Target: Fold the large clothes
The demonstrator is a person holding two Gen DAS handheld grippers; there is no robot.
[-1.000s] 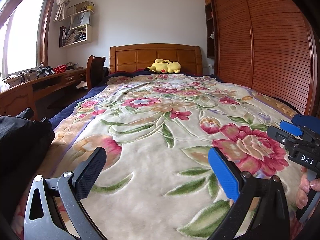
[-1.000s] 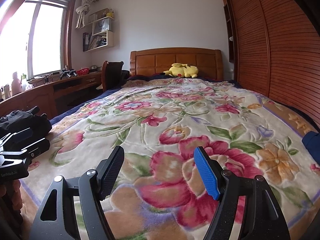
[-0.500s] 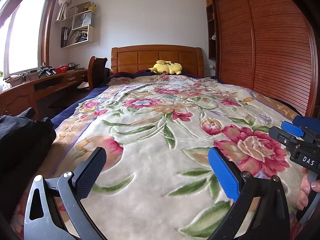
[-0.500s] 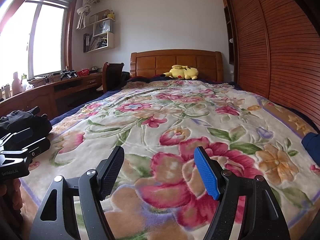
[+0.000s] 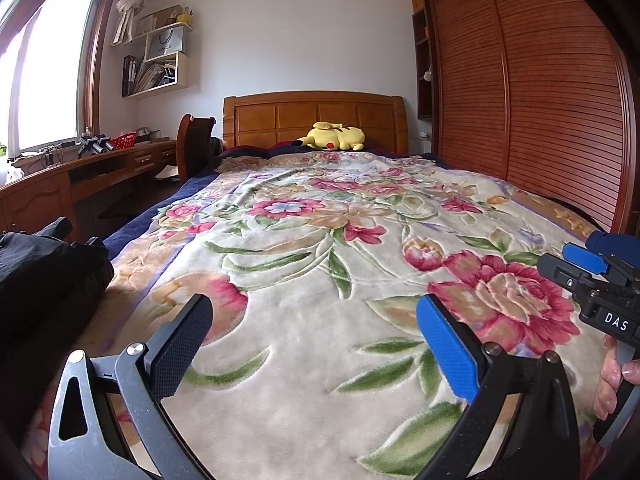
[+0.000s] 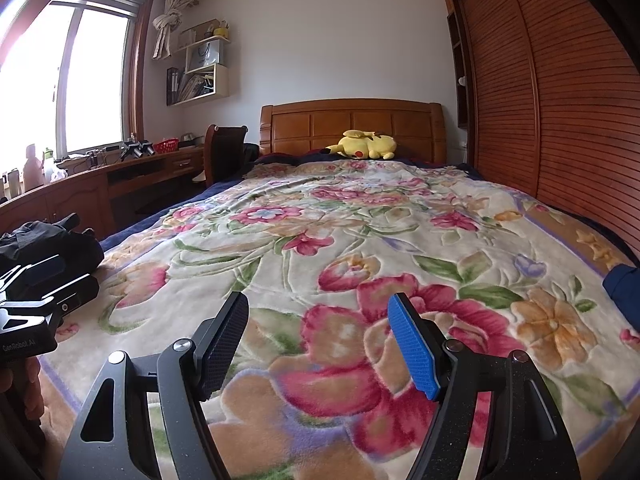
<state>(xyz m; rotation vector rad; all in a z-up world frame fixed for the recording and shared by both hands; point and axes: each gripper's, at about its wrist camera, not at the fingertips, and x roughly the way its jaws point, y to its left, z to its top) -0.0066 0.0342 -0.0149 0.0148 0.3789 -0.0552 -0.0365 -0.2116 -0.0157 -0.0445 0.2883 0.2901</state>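
A black garment (image 5: 44, 276) lies bunched at the bed's near left edge, also in the right wrist view (image 6: 44, 240). A dark blue garment (image 6: 624, 292) shows at the right edge of the bed. My left gripper (image 5: 316, 344) hovers open over the floral blanket (image 5: 320, 264), nothing between its black and blue pads. My right gripper (image 6: 318, 344) is likewise open and empty above the blanket (image 6: 360, 240). Each gripper shows at the edge of the other's view: the right one (image 5: 580, 264) held by a hand (image 5: 612, 380), the left one (image 6: 40, 280) beside the black garment.
A yellow plush toy (image 5: 334, 138) rests by the wooden headboard (image 5: 312, 120). A desk (image 5: 80, 176) and chair (image 5: 196, 144) run along the left under a window. Slatted wardrobe doors (image 5: 540, 100) close off the right side.
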